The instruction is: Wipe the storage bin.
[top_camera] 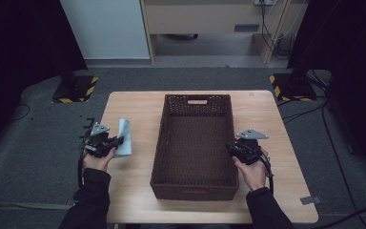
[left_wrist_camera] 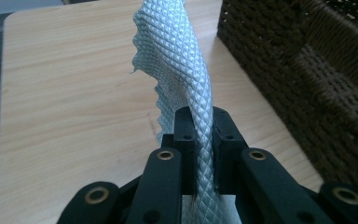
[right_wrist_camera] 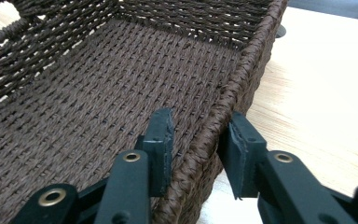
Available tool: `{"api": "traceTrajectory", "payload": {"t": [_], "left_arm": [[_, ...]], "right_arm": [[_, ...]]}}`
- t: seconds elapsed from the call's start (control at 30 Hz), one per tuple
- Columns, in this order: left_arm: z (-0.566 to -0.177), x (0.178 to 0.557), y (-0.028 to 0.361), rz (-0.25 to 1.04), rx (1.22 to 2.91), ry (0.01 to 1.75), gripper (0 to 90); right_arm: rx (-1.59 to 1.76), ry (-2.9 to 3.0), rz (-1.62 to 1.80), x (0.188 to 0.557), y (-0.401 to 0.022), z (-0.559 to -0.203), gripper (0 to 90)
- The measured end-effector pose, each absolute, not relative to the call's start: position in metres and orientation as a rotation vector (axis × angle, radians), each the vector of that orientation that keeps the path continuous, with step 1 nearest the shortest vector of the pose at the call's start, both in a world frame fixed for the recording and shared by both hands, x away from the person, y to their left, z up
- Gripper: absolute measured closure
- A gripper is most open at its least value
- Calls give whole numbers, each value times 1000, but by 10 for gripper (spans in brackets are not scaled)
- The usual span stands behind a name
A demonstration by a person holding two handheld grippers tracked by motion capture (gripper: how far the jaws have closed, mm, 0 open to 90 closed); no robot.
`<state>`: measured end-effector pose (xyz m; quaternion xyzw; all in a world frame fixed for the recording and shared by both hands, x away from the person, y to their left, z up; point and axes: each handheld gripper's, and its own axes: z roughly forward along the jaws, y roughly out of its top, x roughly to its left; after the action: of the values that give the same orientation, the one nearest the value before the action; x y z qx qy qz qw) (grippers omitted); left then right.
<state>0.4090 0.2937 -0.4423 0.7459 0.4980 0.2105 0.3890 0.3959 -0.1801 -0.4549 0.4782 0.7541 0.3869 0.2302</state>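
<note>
While the cloth hangs pinched: the left gripper (left_wrist_camera: 200, 140) has it clamped, pads tight on both faces of the fabric.
Cloth: pale blue, quilted in small diamonds (left_wrist_camera: 186, 70); it runs up from between the left fingers (left_wrist_camera: 185, 135) toward twelve o'clock, one scalloped edge trailing off at nine o'clock of the fingers.
Cloth on the table: from above it (top_camera: 124, 138) sits at about nine o'clock of the basket (top_camera: 171, 143), just beside the left gripper (top_camera: 116, 141), apart from the basket's wall.
Left hand: gripping from below (top_camera: 97, 160), at seven o'clock of the cloth.
Basket: dark brown wicker, long and rectangular, a handle slot in its far end; it stands mid-table (top_camera: 133, 200).
Right gripper: its jaws straddle the basket's right wall (right_wrist_camera: 200, 140), one finger (right_wrist_camera: 161, 140) inside the basket at nine o'clock of the rim (right_wrist_camera: 233, 93), the other outside at three o'clock over the table.
Right fingers: narrow, close on the rim; whether the pads press the wicker I cannot tell.
Right gripper from above: at three o'clock of the basket (top_camera: 234, 149), against its long side.
</note>
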Motion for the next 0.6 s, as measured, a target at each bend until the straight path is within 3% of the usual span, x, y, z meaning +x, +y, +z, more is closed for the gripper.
{"api": "traceTrajectory", "payload": {"t": [0.6], "left_arm": [[-454,463,255,509,1938,1216,817]], "right_arm": [[1276,2121,1106,400,-186,-454,695]]}}
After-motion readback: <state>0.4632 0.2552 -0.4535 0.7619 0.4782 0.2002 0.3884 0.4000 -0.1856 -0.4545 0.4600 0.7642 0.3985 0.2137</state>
